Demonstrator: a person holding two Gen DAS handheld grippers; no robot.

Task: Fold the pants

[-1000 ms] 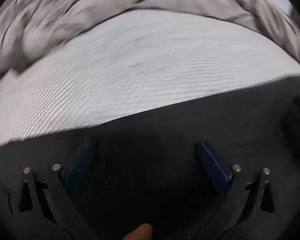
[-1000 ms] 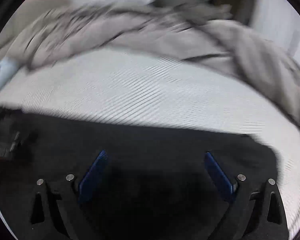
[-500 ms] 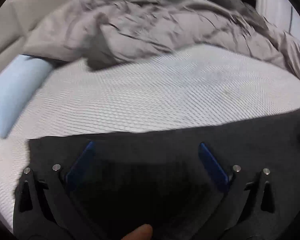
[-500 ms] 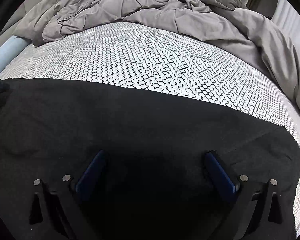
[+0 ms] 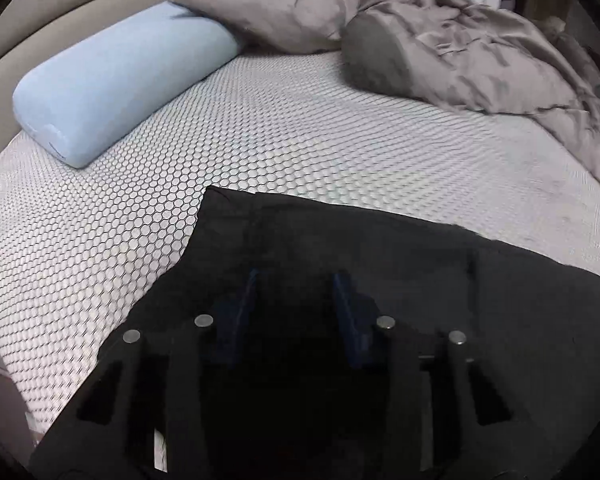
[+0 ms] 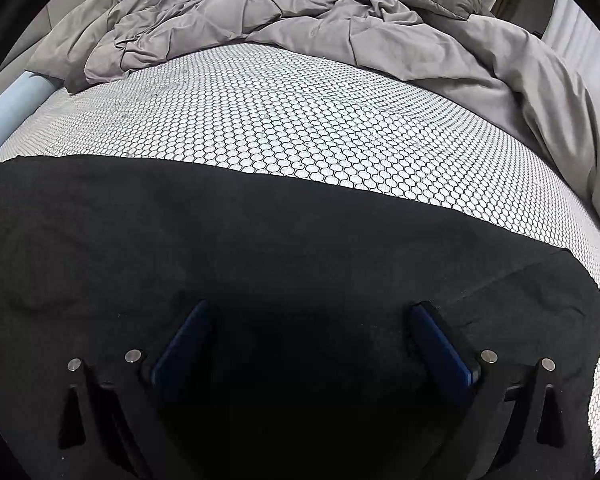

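Note:
Black pants [image 6: 260, 240] lie flat on the honeycomb-patterned mattress [image 6: 320, 128], stretched across the near part of the bed. In the left wrist view the pants [image 5: 380, 264] end in a corner at upper left. My left gripper [image 5: 296, 284] sits low over that end of the pants, its blue pads narrowed to a small gap with dark cloth between them; whether it pinches the cloth is unclear. My right gripper [image 6: 310, 312] is open wide, hovering over the pants near their right end.
A light blue bolster pillow [image 5: 116, 80] lies at the left of the bed by the beige headboard. A crumpled grey duvet [image 6: 300, 20] and grey pillow [image 5: 376, 56] fill the far side. The mattress edge drops off at the near left [image 5: 4, 380].
My left gripper has swung left toward the pants' end and its fingers have closed in from wide open to a narrow gap. My right gripper has stayed open and nearly still.

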